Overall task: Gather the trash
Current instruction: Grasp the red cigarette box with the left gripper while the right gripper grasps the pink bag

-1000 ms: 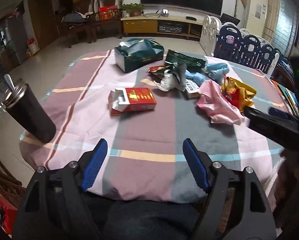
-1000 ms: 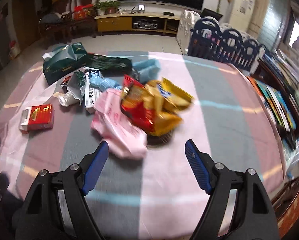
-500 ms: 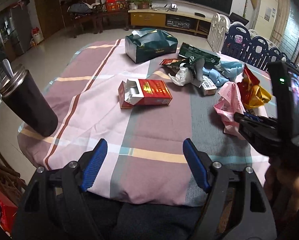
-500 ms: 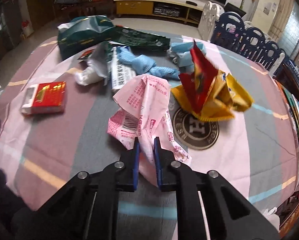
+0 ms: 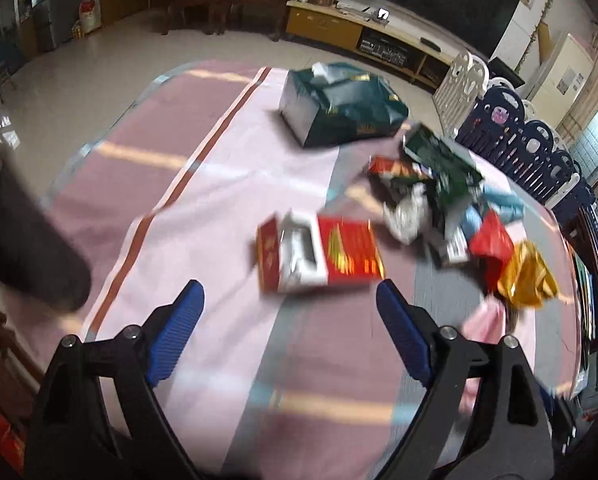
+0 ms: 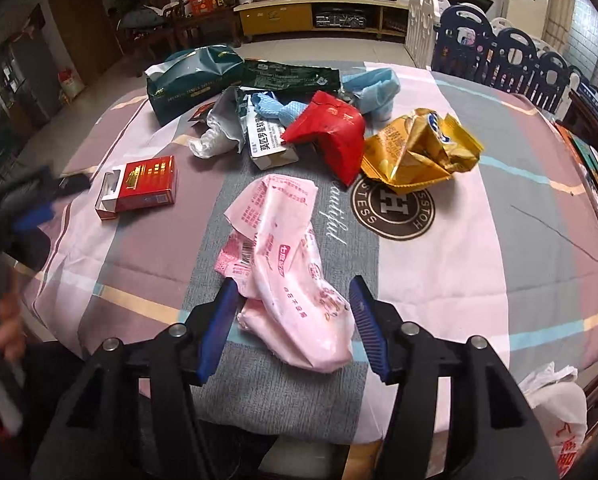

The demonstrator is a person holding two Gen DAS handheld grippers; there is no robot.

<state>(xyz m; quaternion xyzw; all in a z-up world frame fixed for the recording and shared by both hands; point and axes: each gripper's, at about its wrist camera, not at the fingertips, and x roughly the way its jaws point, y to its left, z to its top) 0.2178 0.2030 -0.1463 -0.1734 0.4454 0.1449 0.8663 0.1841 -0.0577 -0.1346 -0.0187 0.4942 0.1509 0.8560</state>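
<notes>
right gripper (image 6: 291, 312): jaws opening, blue pads apart. the crumpled pink wrapper (image 6: 283, 268) lies on the table cloth (image 6: 479, 240) with its near end between the two pads; the left pad looks to be touching the wrapper's edge, the right pad stands clear of it. not a grip, as far as this view shows.

beyond the pink wrapper, further up the cloth: a red wrapper (image 6: 331, 132) and a yellow foil bag (image 6: 419, 152) side by side, touching, just above a round printed logo (image 6: 395, 208). a white medicine box (image 6: 271, 140) sits left of the red wrapper, with blue paper (image 6: 375, 88) and a silver wrapper (image 6: 219, 132) bunched around it. a dark green bag (image 6: 195, 80) lies at the far left of the heap. a red carton (image 6: 139, 186), open at one end, lies alone to the left, well apart from the pink wrapper.

left gripper (image 5: 291, 320): jaws opening, spread wide, nothing between the pads. picture blurred. the red carton (image 5: 323, 256) lies just beyond the fingertips, about centred on the gap, not touched. a dark cup (image 5: 23, 248) stands at the left edge of the table. from the right wrist view the left gripper (image 6: 35, 208) shows at far left, near the carton, too smeared to read further.

a white plastic bag (image 6: 555, 400) hangs below the table's right edge.
</notes>
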